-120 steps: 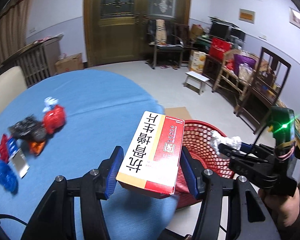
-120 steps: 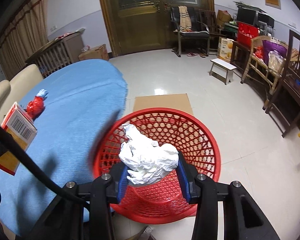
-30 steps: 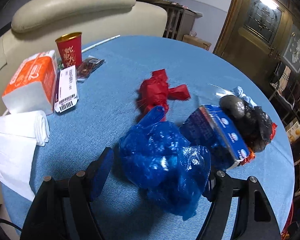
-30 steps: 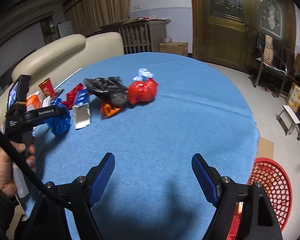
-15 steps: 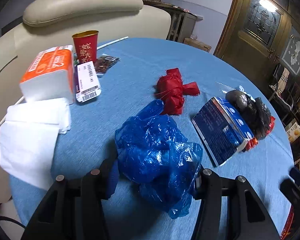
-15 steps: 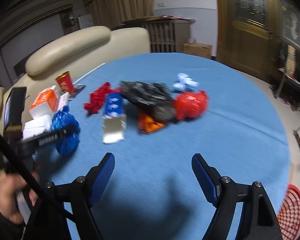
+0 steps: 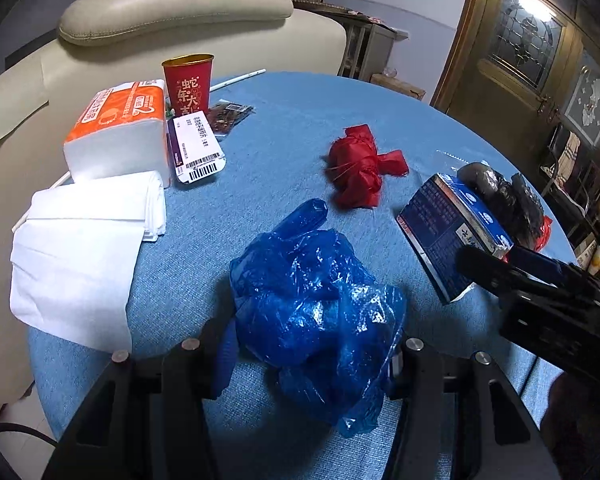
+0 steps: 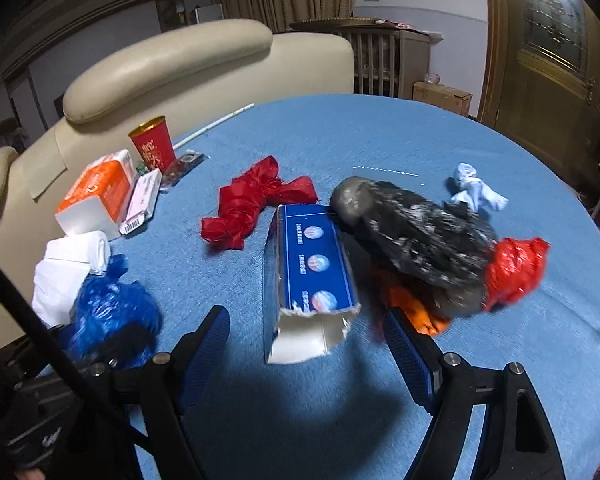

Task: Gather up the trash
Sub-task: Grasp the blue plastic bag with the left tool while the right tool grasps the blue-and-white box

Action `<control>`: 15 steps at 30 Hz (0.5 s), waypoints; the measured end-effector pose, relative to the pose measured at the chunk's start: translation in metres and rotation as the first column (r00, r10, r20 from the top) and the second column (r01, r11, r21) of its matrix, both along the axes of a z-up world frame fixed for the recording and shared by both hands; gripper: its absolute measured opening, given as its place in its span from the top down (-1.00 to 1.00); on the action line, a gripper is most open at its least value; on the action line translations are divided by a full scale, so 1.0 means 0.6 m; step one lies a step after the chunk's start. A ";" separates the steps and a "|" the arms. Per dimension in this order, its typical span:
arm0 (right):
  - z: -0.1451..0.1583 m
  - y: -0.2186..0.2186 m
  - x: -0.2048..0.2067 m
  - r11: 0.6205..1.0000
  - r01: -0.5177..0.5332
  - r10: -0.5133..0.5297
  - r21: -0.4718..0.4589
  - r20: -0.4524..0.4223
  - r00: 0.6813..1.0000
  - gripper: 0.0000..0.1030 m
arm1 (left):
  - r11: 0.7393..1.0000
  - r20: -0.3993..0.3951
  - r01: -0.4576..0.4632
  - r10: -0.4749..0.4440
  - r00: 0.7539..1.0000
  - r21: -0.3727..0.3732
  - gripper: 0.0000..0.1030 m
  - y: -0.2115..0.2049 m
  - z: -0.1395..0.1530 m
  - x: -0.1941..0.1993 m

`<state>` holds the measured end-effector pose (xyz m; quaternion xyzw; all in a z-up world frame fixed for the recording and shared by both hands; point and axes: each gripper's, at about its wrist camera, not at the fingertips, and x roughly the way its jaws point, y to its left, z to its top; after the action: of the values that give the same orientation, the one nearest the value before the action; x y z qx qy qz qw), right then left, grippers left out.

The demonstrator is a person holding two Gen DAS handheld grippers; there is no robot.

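Blue crinkled plastic, a crumpled bag (image 7: pixel 312 304), fills the space between the left gripper (image 7: pixel 308 344) fingers, and both pads press into its sides, so the tongs are clenched on it; the bag's bulk hides most of both pads. It sits on the blue tablecloth (image 7: pixel 284 132) near the table's edge, beside a stack of white napkins (image 7: pixel 80 232), with one finger-like lobe pointing away toward a knotted red bag (image 7: pixel 360 172).

From the right wrist view, the right gripper (image 8: pixel 306 344) stands released, its jaws wide apart on either side of the torn near end of a blue carton (image 8: pixel 308 276); the pads do not touch it. The carton lies flat, its long axis running away from the camera, open ragged end nearest. Its far end butts against a black plastic bag (image 8: pixel 412 236), which is blurred. That bag covers most of an orange scrap (image 8: pixel 416 308) and part of another red bag (image 8: pixel 516 268). A pale blue wad (image 8: pixel 476 188) lies beyond.

Farther back stand a red paper cup (image 7: pixel 188 84), an orange tissue pack (image 7: pixel 116 128) and a white labelled box (image 7: pixel 196 144); the small dark packet behind the box is too small to identify. The right gripper's body is cut off by the left view's right edge.
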<state>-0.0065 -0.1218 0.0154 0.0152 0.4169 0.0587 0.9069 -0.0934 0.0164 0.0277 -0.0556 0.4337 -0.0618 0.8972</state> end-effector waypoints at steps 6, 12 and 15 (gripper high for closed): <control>-0.024 0.006 0.022 1.000 0.003 -0.004 -0.023 -0.020 1.000 -0.57 | 1.000 0.001 0.003 -0.003 1.000 0.003 -0.11 -0.001 -0.002 0.000; -0.032 0.011 0.022 1.000 -0.025 0.025 -0.011 -0.041 0.999 0.16 | 1.000 0.004 0.006 -0.006 1.000 0.018 -0.11 -0.004 -0.001 -0.004; -0.022 0.012 0.004 1.000 -0.027 0.027 -0.015 -0.016 1.000 0.16 | 1.000 0.008 0.007 -0.007 1.000 0.021 -0.11 -0.004 0.002 -0.009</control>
<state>-0.0042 -0.1146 0.0024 0.0033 0.4248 0.0675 0.9028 -0.0988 0.0138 0.0292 -0.0447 0.4309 -0.0607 0.8992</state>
